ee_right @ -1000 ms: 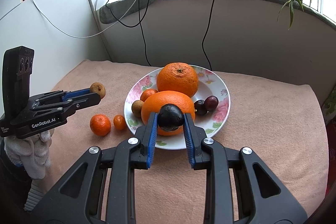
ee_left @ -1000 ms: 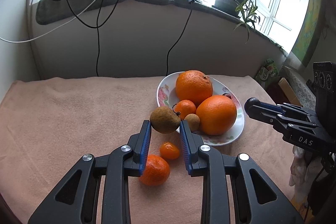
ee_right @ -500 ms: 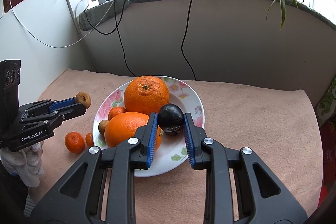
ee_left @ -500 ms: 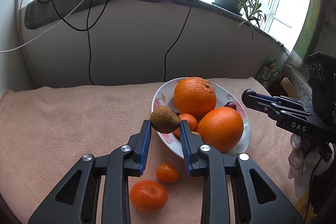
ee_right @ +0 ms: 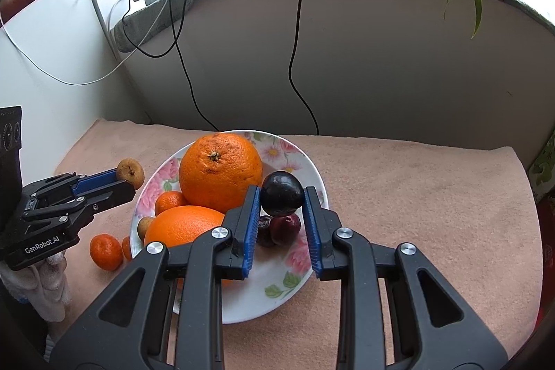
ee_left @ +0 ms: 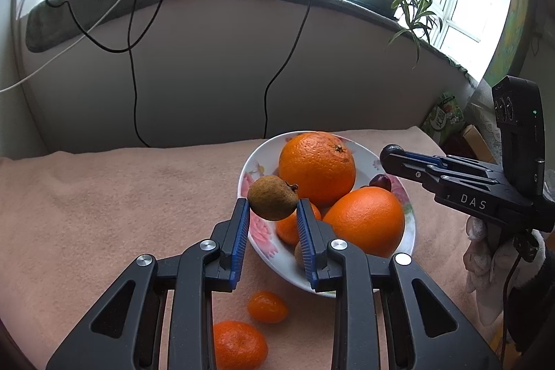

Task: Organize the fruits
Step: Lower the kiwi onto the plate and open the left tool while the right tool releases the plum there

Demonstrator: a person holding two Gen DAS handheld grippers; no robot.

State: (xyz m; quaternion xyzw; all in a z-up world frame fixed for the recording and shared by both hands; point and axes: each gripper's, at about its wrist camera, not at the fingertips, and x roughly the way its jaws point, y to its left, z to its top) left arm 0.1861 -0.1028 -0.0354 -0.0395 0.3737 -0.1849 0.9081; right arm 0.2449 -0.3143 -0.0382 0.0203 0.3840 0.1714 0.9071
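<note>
The left claw (ee_left: 273,214) grips a brown fruit (ee_left: 273,202) at the plate's (ee_left: 263,240) nine o'clock rim; the right claw (ee_right: 281,200) clamps a dark plum (ee_right: 281,198) above it.

The cloth (ee_left: 104,214) over the table looks soft, matt and slightly fuzzy, while the plate (ee_right: 298,162) is glossy glazed ceramic with a printed flower pattern. The oranges (ee_left: 317,167) have shiny, pitted peel, the brown fruit (ee_left: 273,201) a dull, rough skin, and the plum (ee_right: 281,193) a smooth dark skin with a faint sheen. Both grippers (ee_left: 273,221) are matt black plastic with bright metal pins (ee_right: 221,233) and ribbed blue pads (ee_right: 253,224).
</note>
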